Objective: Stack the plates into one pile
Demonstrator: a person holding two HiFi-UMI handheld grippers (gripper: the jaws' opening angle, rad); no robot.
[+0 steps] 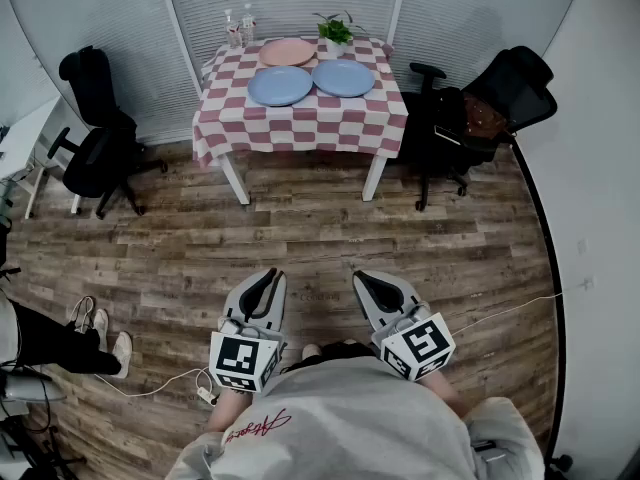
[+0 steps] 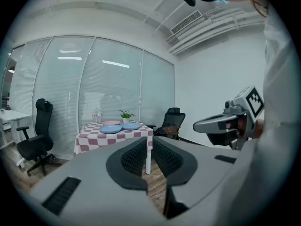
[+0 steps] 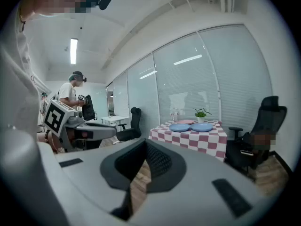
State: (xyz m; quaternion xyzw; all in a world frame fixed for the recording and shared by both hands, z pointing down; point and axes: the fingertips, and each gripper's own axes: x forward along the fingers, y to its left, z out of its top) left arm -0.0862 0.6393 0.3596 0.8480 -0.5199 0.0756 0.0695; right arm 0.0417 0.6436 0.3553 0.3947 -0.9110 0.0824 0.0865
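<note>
Far across the room, a table with a pink-and-white checked cloth (image 1: 300,118) carries three plates lying side by side: a blue plate (image 1: 280,85) on the left, a second blue plate (image 1: 343,77) on the right and a pink plate (image 1: 287,52) behind them. In the gripper views the blue plates (image 2: 111,129) (image 3: 179,127) look small and distant. My left gripper (image 1: 268,278) (image 2: 149,147) and right gripper (image 1: 368,280) (image 3: 145,149) are held close to my body over the wooden floor, well short of the table. Both are shut with nothing between the jaws.
A potted plant (image 1: 337,31) and bottles (image 1: 240,28) stand at the table's back edge. Black office chairs flank the table, left (image 1: 95,128) and right (image 1: 480,118). Another person (image 3: 70,91) stands off to my left, legs and shoes (image 1: 60,338) showing. A white cable (image 1: 500,308) lies on the floor.
</note>
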